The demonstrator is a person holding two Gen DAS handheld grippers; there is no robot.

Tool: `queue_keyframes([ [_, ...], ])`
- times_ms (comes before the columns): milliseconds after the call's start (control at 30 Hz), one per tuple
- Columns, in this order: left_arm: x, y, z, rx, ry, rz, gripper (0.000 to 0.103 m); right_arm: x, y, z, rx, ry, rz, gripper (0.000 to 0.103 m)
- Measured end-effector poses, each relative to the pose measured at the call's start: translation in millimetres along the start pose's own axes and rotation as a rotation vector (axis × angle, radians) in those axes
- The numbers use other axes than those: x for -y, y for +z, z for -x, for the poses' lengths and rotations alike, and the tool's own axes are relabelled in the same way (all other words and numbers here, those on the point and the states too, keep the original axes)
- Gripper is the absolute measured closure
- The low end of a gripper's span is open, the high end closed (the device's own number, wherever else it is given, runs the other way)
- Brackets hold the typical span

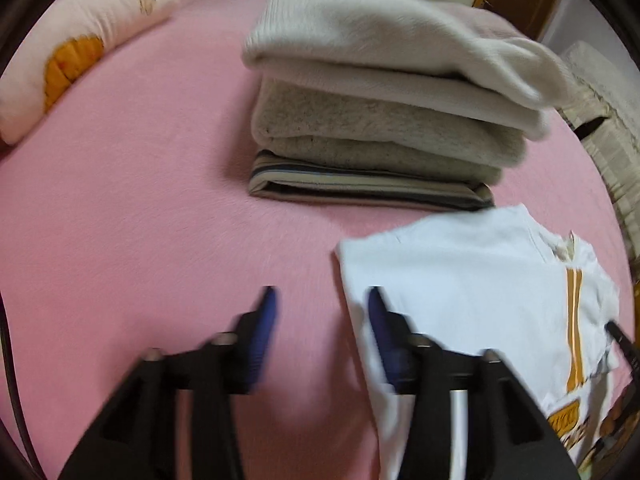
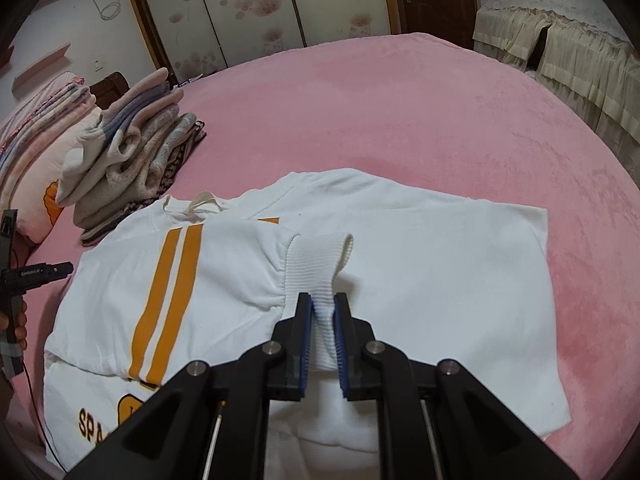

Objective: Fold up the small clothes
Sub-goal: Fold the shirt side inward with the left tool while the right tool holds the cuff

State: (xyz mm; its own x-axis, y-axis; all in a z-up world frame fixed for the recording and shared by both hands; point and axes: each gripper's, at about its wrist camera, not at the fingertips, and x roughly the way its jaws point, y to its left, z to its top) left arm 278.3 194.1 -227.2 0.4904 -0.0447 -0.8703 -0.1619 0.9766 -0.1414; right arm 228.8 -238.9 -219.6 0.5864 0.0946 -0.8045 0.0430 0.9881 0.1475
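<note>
At left of the right wrist view, folded clothes (image 2: 132, 168) stacked, evidently done. At centre, white sweatshirt (image 2: 420, 248) spread on pink bed (image 2: 440, 120), one sleeve laid across, folding judged roughly midway. Right gripper (image 2: 322, 304) clenched on ribbed cuff (image 2: 320, 260). Left gripper (image 1: 320, 300) released, empty, blurred. Sweatshirt's hem cut off below.

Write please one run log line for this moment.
task: fold white shirt | right tool: shut on ribbed cuff | left tool: open, empty, at shirt edge | surface: pink bed
</note>
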Motion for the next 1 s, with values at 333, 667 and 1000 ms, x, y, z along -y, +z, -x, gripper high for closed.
queue_keyframes([
  [333,54.2,-85.1,59.1,0.053,0.082,-0.179,0.038,-3.3,-10.3,24.6,0.002,0.046,0.000,0.067],
  [667,72.8,-141.3,41.4,0.055,0.233,-0.307,0.038,5.0,-18.0,30.2,-0.025,0.070,-0.013,0.067],
  [1000,45.5,-140.8,45.1,0.119,0.193,0.027,0.081,2.7,-8.6,5.4,-0.057,0.053,-0.060,0.067],
])
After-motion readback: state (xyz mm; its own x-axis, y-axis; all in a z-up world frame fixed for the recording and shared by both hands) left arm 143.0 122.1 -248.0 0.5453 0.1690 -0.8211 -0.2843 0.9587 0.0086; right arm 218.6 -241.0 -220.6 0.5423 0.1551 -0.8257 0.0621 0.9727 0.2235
